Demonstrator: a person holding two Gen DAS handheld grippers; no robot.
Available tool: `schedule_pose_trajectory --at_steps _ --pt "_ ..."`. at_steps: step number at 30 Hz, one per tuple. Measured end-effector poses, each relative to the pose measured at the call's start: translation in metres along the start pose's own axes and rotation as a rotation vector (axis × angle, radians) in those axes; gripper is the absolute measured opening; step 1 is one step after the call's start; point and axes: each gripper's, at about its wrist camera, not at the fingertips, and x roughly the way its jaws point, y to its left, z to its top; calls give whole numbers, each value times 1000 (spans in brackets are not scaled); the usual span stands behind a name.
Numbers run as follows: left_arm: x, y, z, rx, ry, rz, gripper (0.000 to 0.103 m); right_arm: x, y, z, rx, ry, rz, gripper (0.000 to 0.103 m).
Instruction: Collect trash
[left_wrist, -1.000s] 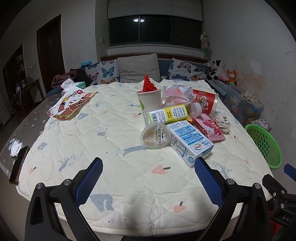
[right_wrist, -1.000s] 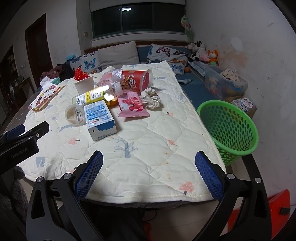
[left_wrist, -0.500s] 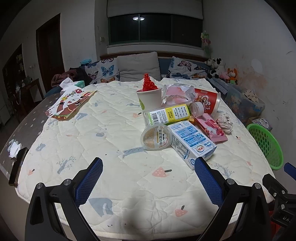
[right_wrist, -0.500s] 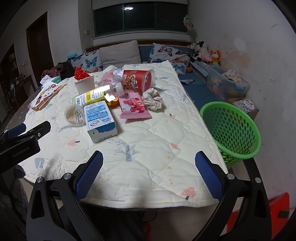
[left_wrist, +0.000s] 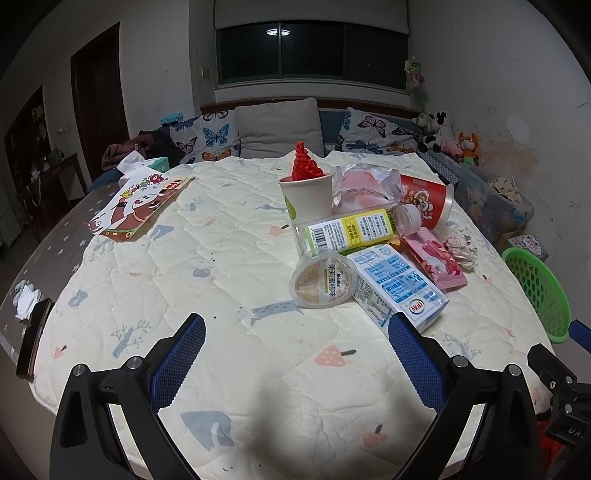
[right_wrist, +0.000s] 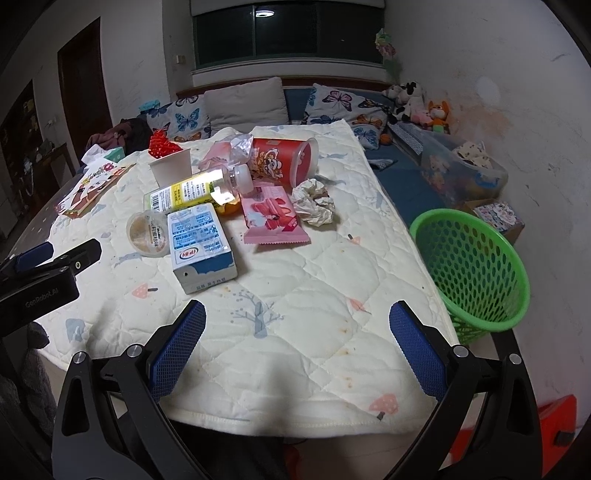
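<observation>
A heap of trash lies on the quilted table (left_wrist: 221, 266): a blue-and-white milk carton (left_wrist: 397, 286) (right_wrist: 201, 245), a clear lidded cup (left_wrist: 323, 282), a yellow-labelled bottle (left_wrist: 351, 230) (right_wrist: 195, 190), a pink wrapper (left_wrist: 434, 258) (right_wrist: 271, 216), a crumpled paper ball (right_wrist: 314, 203), a red tub on its side (right_wrist: 284, 158) and a white paper cup with red filling (left_wrist: 306, 192). A green mesh basket (right_wrist: 471, 266) (left_wrist: 537, 284) stands beside the table's right edge. My left gripper (left_wrist: 295, 354) is open, short of the cup and carton. My right gripper (right_wrist: 297, 343) is open over the near table edge.
A printed paper bag (left_wrist: 138, 208) lies at the far left of the table, a phone (left_wrist: 33, 345) on the left edge. Behind are a sofa with butterfly cushions (left_wrist: 277, 129) and soft toys (right_wrist: 417, 103). A clear storage bin (right_wrist: 461, 170) sits past the basket.
Both grippers have moved a little forward over the table toward the trash heap, which looks nearer. Both stay open and nothing on the table has moved.
</observation>
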Motion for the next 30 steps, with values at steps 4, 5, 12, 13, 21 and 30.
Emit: schedule_pose_trajectory --at_steps 4,5,12,13,21,30 --pt "5 7 4 -6 5 11 96 7 1 4 -12 3 6 99" --pt "7 10 5 -10 9 13 96 9 2 5 -15 4 10 99" --pt "22 26 8 -45 45 10 96 24 5 13 -27 17 31 99" --pt "24 27 9 -46 46 14 96 26 6 15 -33 19 37 99" --pt "33 41 15 -62 52 29 96 41 23 33 -71 17 100 98" --pt "43 46 21 -57 58 30 96 58 36 67 -103 8 160 96"
